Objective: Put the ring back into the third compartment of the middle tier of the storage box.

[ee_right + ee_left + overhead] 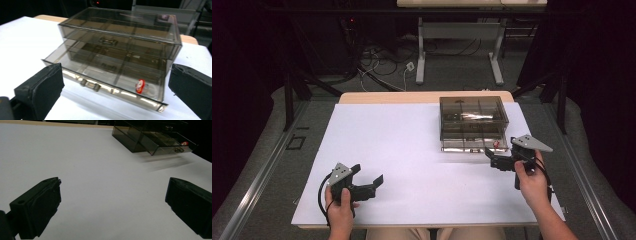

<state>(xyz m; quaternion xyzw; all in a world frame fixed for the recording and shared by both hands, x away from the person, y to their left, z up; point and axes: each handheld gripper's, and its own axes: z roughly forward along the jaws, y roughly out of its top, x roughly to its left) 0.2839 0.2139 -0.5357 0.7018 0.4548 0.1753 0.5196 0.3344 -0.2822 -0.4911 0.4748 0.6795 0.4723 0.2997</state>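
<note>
A smoky clear plastic drawer box stands on the white table at the back right. Its lower drawer is pulled out, and a small red and white object lies in the drawer's right front compartment. The upper drawer is pushed in. My right gripper is open just in front of the pulled-out drawer, apart from it, with nothing between its jaws. My left gripper is open near the table's front left, holding nothing. In the left gripper view the drawer box sits far off at the upper right.
The white sheet covers the table, with a wooden edge showing at the back. Beyond it stand another table's legs and loose cables on the floor. A wide bare stretch of white table lies between the two grippers.
</note>
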